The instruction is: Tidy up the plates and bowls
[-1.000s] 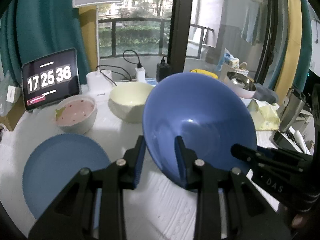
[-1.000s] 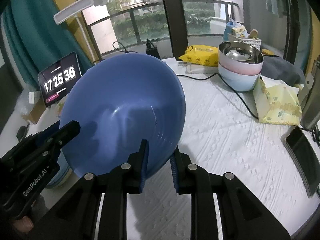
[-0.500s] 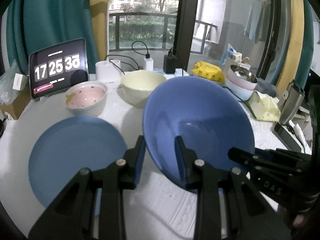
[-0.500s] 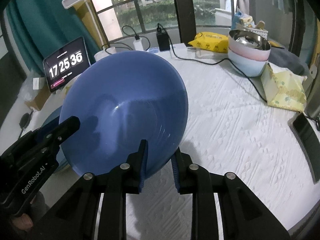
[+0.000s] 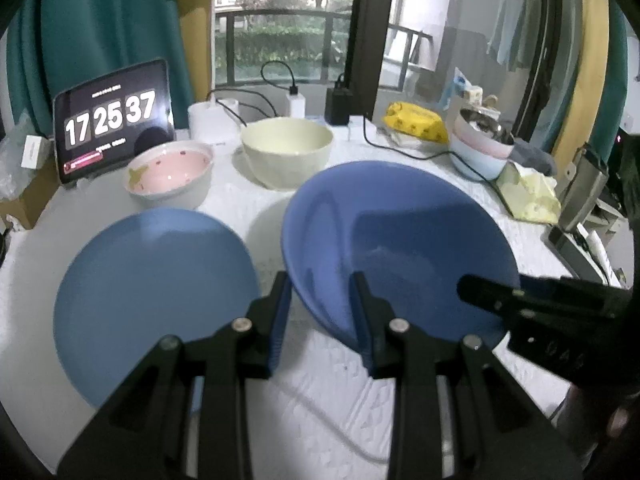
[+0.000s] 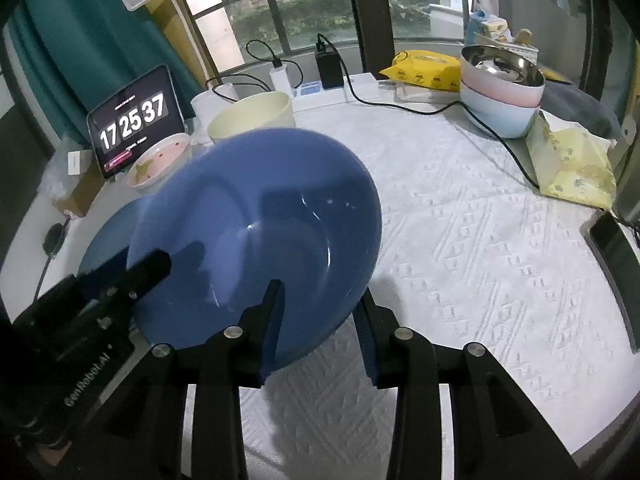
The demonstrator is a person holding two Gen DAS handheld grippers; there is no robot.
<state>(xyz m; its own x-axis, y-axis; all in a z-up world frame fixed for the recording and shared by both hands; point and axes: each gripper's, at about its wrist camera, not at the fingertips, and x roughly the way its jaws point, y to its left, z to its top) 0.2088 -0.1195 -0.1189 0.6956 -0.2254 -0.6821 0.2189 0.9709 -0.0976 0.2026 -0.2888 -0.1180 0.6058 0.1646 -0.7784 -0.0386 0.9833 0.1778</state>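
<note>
A large blue bowl [image 5: 400, 240] hangs tilted just above the white tablecloth, to the right of a flat blue plate [image 5: 156, 292]. My left gripper [image 5: 320, 320] is shut on the bowl's near rim, one finger inside and one outside. In the right wrist view the same bowl [image 6: 256, 220] partly covers the plate [image 6: 112, 232]. My right gripper [image 6: 320, 328] straddles the bowl's rim and its jaws are opening; the outer pad stands off the wall. A pink-lined bowl [image 5: 170, 174] and a cream bowl [image 5: 286, 152] sit behind.
A tablet clock [image 5: 112, 120] stands at the back left. Stacked pastel bowls with a steel one on top [image 6: 500, 92] sit at the back right beside a yellow packet [image 6: 428, 68]. A black cable [image 6: 496, 136] crosses the cloth towards a yellow pouch [image 6: 572, 168].
The blue bowl has come down closer to the tablecloth with both grippers. The right gripper's jaws have spread apart around the rim. The left grip is unchanged.
</note>
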